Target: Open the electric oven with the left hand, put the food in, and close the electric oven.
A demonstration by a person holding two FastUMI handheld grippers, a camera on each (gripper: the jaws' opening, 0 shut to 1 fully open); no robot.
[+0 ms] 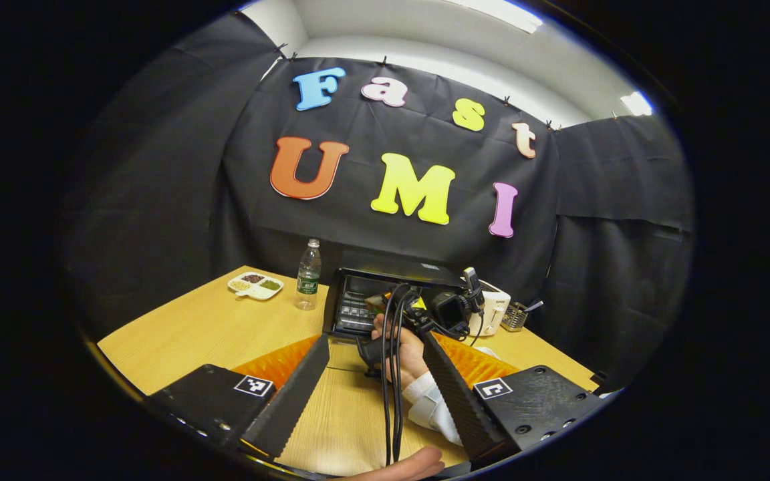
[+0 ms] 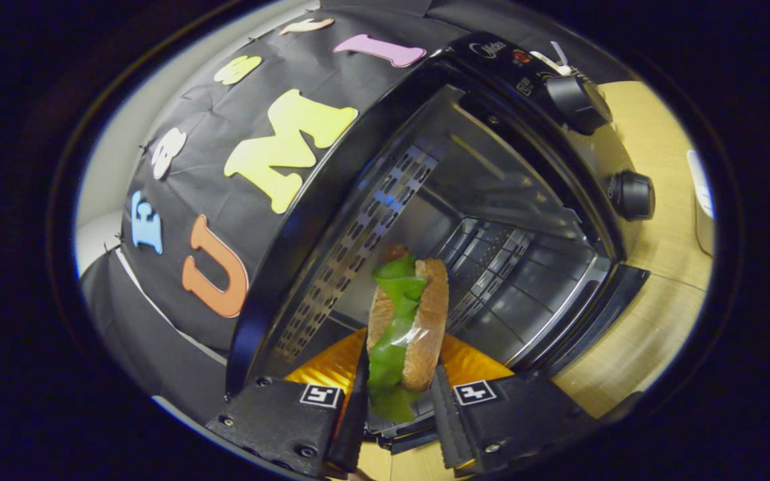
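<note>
The black electric oven (image 1: 385, 274) stands at the back of the wooden table (image 1: 211, 327) with its door down. In the left gripper view, a hand (image 1: 408, 354) in a white sleeve holds my right gripper (image 1: 392, 306) at the oven's mouth. My left gripper (image 1: 375, 341) hangs open above the table, well short of the oven, with nothing between its fingers. In the right gripper view, my right gripper (image 2: 402, 361) is shut on a wrapped sandwich (image 2: 418, 314) with green lettuce. The sandwich sits just in front of the open cavity and its wire rack (image 2: 492, 267).
A water bottle (image 1: 307, 275) and a white sectioned plate (image 1: 255, 284) stand left of the oven. A white appliance (image 1: 492, 310) and a mesh holder (image 1: 515, 317) stand to its right. The oven knobs (image 2: 629, 194) sit beside the cavity, and the open door (image 2: 599, 314) lies below it.
</note>
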